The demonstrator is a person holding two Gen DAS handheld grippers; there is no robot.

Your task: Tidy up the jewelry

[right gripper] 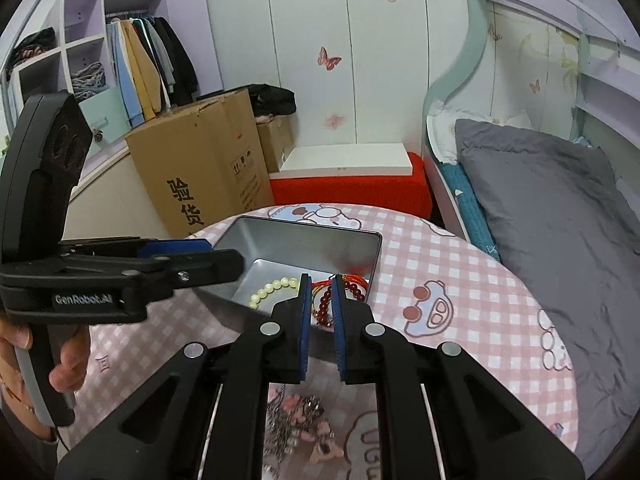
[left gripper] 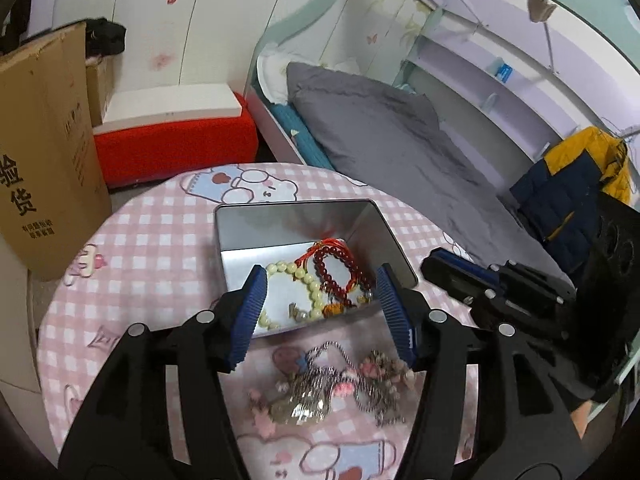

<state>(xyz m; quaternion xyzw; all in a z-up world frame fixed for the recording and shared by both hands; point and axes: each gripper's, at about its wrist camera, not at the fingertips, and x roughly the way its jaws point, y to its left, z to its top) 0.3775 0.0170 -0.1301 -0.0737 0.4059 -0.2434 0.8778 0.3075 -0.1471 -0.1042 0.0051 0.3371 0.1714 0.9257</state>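
An open metal tin (left gripper: 296,206) (right gripper: 304,227) stands on the round table with the pink checked cloth (left gripper: 160,240). Inside lie a cream bead bracelet (left gripper: 312,285) (right gripper: 272,286) and a dark red bead bracelet (left gripper: 336,260) (right gripper: 355,286) with red cord. A tangled pile of silver chains and pink charms (left gripper: 328,384) (right gripper: 296,420) lies on the cloth in front of the tin. My left gripper (left gripper: 320,276) (right gripper: 224,258) hovers open over the tin's near edge, nothing between its pads. My right gripper (right gripper: 320,280) (left gripper: 452,268) is almost closed and empty, just right of the tin.
A tall cardboard box (left gripper: 44,160) (right gripper: 200,168) and a red stool with a white board (left gripper: 176,144) stand beyond the table. A bed with a grey cover (left gripper: 400,152) runs along the right, with a blue and yellow jacket (left gripper: 572,184) on it. A hand (right gripper: 68,352) grips the left handle.
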